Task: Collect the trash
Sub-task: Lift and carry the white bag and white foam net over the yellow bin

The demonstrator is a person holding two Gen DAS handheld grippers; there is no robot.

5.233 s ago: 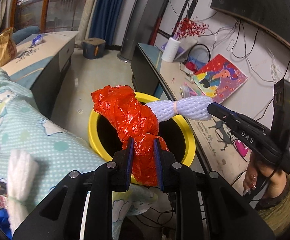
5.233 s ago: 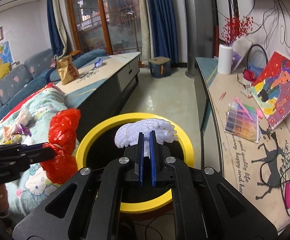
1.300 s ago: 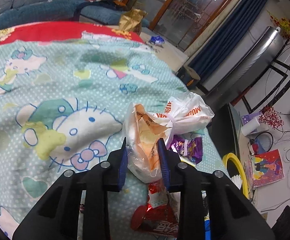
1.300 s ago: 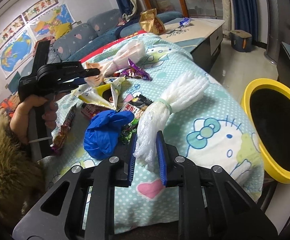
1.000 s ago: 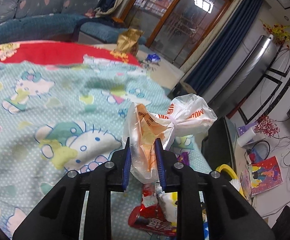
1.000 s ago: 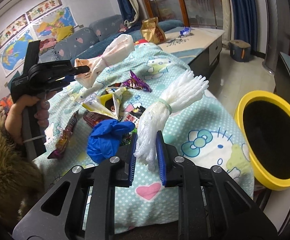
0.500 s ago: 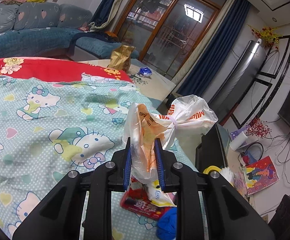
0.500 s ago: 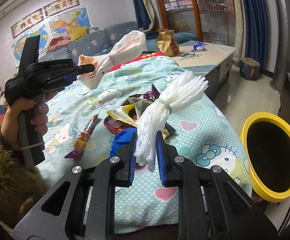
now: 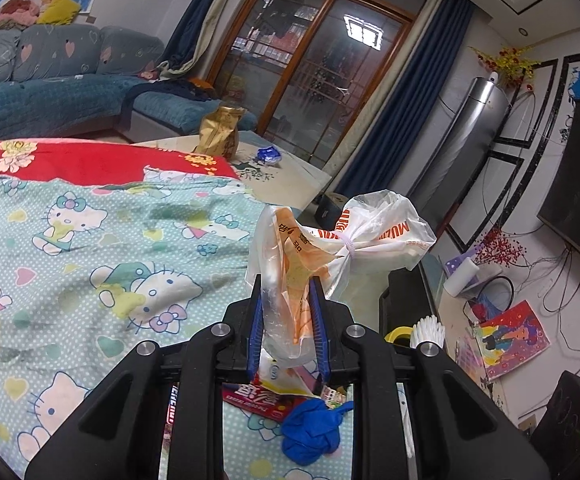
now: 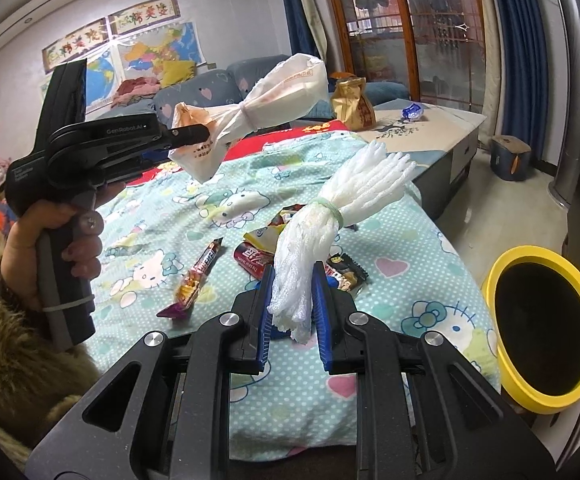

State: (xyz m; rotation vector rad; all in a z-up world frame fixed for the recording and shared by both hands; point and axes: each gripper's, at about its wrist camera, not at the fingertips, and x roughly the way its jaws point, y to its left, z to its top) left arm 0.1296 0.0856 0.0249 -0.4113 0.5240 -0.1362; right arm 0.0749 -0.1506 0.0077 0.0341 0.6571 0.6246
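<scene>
- The left gripper (image 9: 286, 330) has its fingers (image 9: 254, 332) clamped on a tied plastic bag (image 9: 342, 240), held in the air above the bed (image 9: 89, 248).
- In the right wrist view the same left gripper (image 10: 199, 132) sits in a hand (image 10: 45, 240) with a furry sleeve (image 10: 13, 368), the bag (image 10: 265, 108) sticking out sideways from it.
- The right gripper (image 10: 292, 312) pinches a white foam net (image 10: 330, 220), bound at the middle by a band, also clear of the bed.
- On the blanket (image 10: 193, 216) lie snack wrappers (image 10: 197, 276); a blue glove (image 9: 310, 432) lies below the left gripper.
- A yellow bin (image 10: 546, 328) stands beside the bed, right of the foam net and apart from it.
</scene>
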